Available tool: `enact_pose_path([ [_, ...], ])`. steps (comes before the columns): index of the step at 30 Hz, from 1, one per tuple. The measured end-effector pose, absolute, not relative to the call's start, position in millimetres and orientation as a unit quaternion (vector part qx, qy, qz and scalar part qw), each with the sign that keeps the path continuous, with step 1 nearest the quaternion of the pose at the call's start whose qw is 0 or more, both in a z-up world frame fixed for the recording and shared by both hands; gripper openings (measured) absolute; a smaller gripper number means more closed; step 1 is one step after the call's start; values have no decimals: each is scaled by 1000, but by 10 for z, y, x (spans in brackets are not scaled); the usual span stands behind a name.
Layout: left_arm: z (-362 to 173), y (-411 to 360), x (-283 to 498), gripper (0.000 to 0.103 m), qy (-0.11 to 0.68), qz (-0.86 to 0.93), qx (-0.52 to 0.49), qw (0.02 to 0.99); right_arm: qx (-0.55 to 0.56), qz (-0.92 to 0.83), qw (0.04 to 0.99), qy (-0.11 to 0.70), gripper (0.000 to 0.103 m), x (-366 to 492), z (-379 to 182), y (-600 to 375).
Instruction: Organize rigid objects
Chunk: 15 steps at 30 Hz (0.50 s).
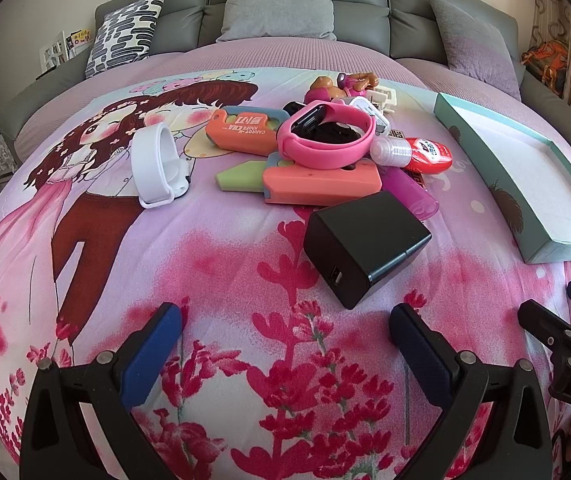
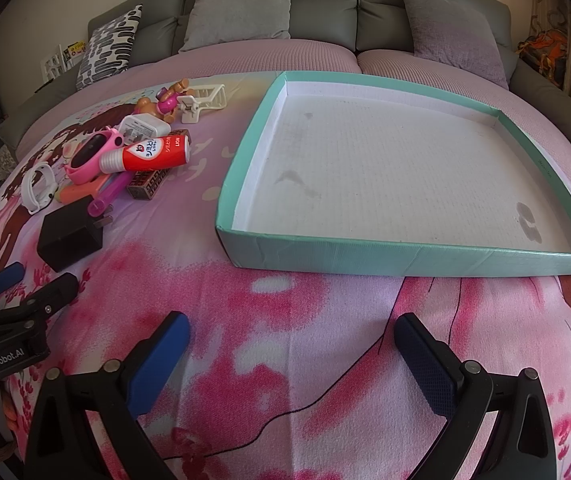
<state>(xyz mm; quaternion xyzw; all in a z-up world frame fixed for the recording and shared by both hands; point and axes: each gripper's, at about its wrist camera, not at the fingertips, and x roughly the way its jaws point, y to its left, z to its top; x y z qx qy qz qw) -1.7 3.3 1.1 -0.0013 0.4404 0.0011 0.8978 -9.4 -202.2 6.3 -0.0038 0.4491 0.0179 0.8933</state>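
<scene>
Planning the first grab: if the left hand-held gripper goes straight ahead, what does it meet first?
Probably the black charger block, lying slightly right of the open left hand-held gripper; depth is uncertain.

A teal tray with white floor is sitting on pink floral bedding; the charger is showing black, the watch pink.

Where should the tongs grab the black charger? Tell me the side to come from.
Take the black charger across its two flat side faces, coming from above with the open left tongs nearest it. It lies flat on the bedspread, clear of the pile.
</scene>
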Motion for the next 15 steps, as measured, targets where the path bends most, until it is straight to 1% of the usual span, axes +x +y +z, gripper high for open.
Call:
enact_pose_path([
  [11, 4, 40, -9, 103, 441, 0, -1, 897, -4, 18, 894, 448, 103, -97, 64, -2021],
  [15, 36, 71, 24, 103, 452, -23, 1, 892, 4, 28, 898, 438, 103, -130, 133, -2041],
])
